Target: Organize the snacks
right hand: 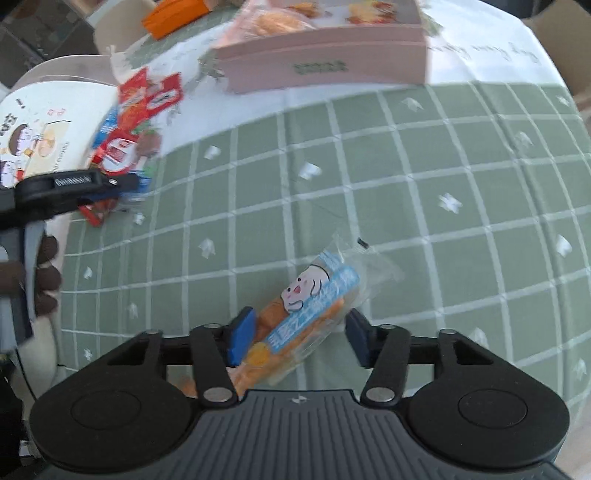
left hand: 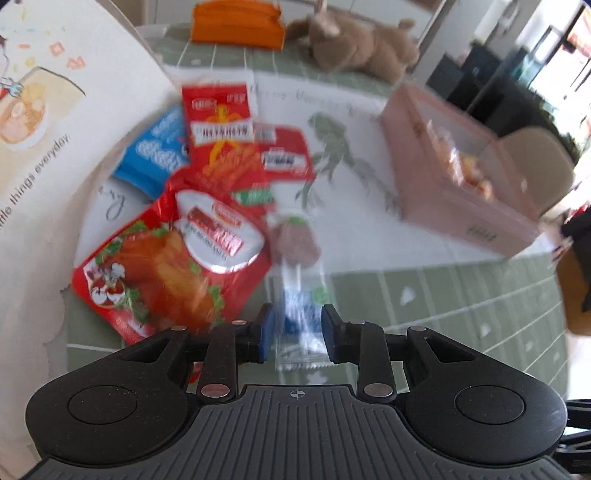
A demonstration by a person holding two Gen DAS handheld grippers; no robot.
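My left gripper (left hand: 297, 332) points down at a lollipop in a clear wrapper (left hand: 295, 243) with a blue label, and its blue pads (left hand: 266, 332) press the wrapper's lower end from both sides. The lollipop's head lies against a pile of red and blue snack packets (left hand: 207, 177). In the right wrist view, the left gripper (right hand: 129, 182) reaches into that pile (right hand: 136, 110). My right gripper (right hand: 299, 339) is shut on a blue and orange snack packet (right hand: 314, 295) with a cartoon face, which lies slanted on the green checked cloth (right hand: 443, 184). A pink box (left hand: 461, 206) holding snacks stands at the right.
A big white paper tub (left hand: 44, 147) with cartoon print crowds the left side, touching the snack pile. An orange pouch (left hand: 236, 26) and a brown plush toy (left hand: 354, 44) lie at the far table edge. The pink box (right hand: 325, 62) sits beyond the right gripper. A hand (right hand: 44, 273) holds the left gripper.
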